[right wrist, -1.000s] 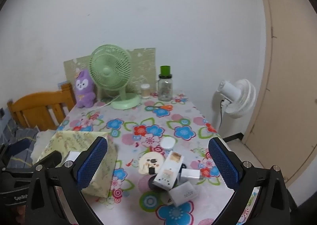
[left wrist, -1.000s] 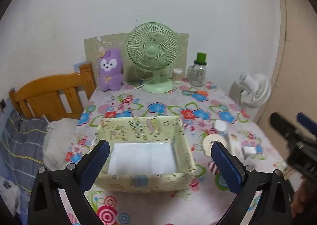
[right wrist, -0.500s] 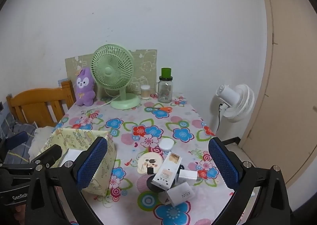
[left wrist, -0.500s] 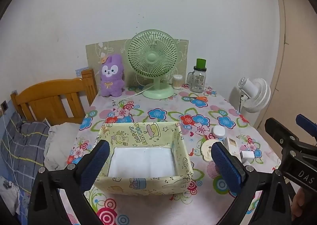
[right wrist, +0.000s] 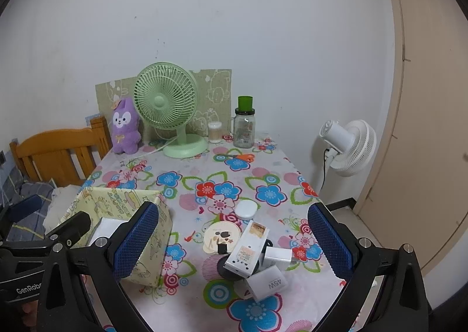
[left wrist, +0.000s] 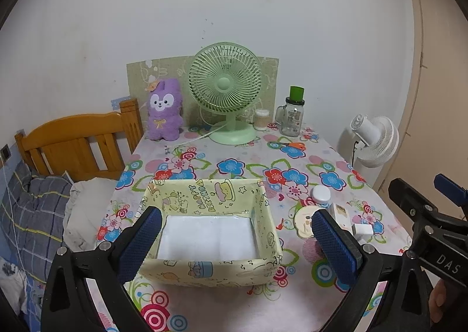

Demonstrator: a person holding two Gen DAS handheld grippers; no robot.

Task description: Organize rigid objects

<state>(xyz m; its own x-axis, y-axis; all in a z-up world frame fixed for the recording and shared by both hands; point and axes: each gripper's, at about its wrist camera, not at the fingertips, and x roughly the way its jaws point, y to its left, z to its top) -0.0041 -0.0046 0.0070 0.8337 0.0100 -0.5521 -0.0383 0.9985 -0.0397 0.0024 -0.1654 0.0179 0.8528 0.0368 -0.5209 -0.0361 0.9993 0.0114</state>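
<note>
Right gripper [right wrist: 232, 241] spread, empty; between its fingers the charger [right wrist: 267, 280] looks light, stiff: pinch its flat sides.

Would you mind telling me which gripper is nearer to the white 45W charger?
Right. The right gripper hangs open directly above the 45W charger and its cluster; the left gripper, also open, faces the yellow storage box, off to the charger's left.
</note>
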